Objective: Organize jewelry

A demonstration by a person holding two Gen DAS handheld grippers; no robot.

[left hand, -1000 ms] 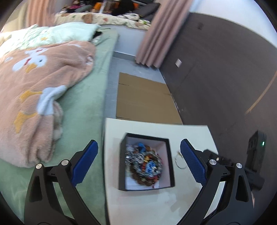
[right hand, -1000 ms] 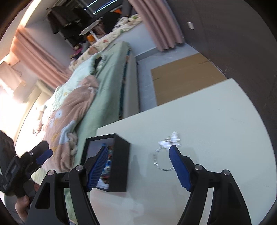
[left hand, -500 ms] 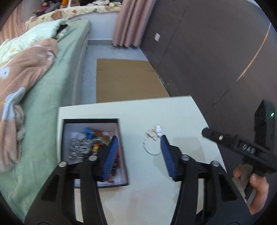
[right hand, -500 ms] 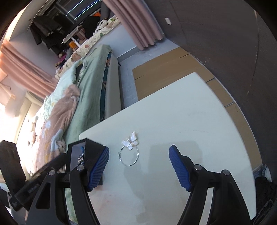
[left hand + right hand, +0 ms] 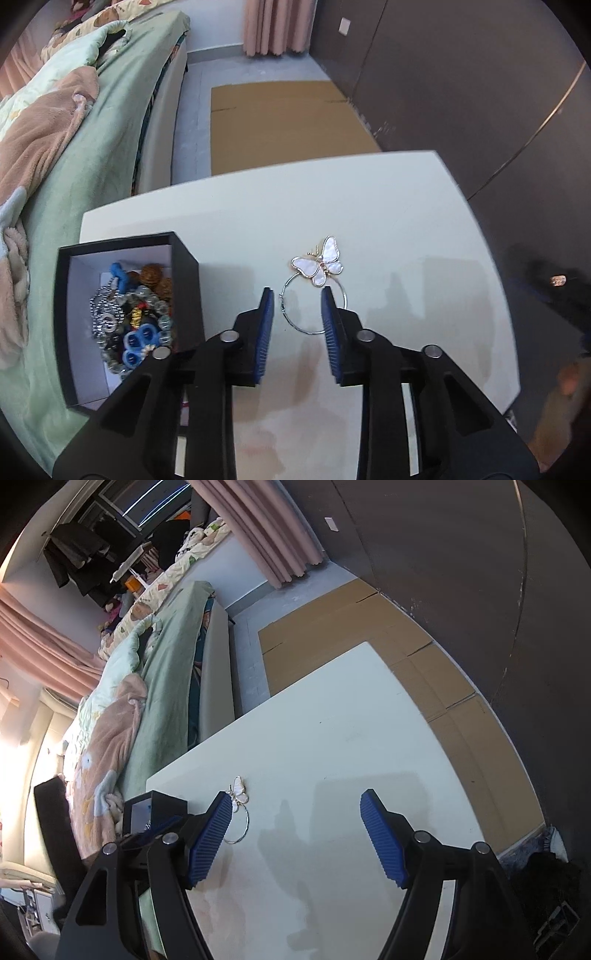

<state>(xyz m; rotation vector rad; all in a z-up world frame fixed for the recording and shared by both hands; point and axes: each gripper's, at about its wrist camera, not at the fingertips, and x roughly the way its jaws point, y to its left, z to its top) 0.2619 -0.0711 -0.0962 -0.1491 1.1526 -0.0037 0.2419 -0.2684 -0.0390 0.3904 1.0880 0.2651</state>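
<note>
Left wrist view: the left gripper (image 5: 297, 295) is closing around the butterfly ring (image 5: 314, 291) on the white table (image 5: 406, 221), pads not touching it. Right gripper (image 5: 295, 812) stands wide apart, empty. The black jewelry box (image 5: 184, 280) is at lower left.

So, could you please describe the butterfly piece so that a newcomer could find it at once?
On the white table, right of the open black box of mixed jewelry, lies a thin silver hoop with a pearly white butterfly charm. It is the only piece outside the box.
</note>
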